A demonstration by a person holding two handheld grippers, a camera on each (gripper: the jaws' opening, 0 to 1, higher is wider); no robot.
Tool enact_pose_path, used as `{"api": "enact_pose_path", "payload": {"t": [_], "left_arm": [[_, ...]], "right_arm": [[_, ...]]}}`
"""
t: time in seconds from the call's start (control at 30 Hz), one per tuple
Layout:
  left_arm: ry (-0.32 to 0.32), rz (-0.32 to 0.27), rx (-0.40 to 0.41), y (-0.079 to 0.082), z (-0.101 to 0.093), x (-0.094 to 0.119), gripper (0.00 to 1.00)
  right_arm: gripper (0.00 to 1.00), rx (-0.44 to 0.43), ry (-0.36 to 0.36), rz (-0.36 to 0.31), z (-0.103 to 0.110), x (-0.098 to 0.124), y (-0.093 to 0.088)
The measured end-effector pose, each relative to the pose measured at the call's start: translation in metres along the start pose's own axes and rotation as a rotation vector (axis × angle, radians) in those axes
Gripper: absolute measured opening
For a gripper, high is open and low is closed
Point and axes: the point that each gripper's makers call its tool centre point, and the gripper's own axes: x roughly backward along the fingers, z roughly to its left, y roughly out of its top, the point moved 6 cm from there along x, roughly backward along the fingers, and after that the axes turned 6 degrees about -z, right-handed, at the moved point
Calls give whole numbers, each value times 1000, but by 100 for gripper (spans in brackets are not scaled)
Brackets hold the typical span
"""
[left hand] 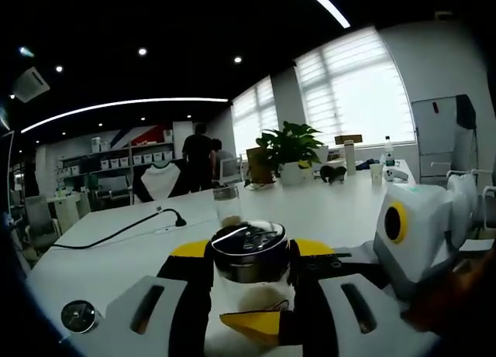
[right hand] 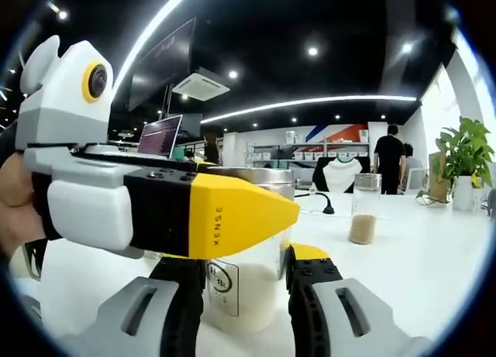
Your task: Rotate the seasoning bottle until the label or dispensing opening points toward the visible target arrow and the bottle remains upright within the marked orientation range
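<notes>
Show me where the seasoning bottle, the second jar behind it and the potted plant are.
seasoning bottle [left hand: 249,251]: left gripper view, on its dark lid.
second jar [right hand: 363,208]: right gripper view, on its glass body.
potted plant [left hand: 290,146]: left gripper view, on the leaves.

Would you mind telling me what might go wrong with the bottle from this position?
1. Both the left gripper and the right gripper bracket the same seasoning bottle; twisting against each other might tip it off upright.
2. The label sits partly behind a jaw, so its heading could be misjudged.
3. A second jar stands close behind on the white table; a wide swing might strike it.
</notes>
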Motion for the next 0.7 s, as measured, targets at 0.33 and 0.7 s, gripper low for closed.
{"api": "enact_pose_path", "payload": {"t": [0.33, 0.7], "left_arm": [[0, 7, -7, -1, 0, 0, 42], [26, 20, -55, -6, 1, 3, 48]], "right_arm": [[40, 32, -6, 3, 0, 1, 1], [47, 9, -16, 7, -4, 9, 2]]}}
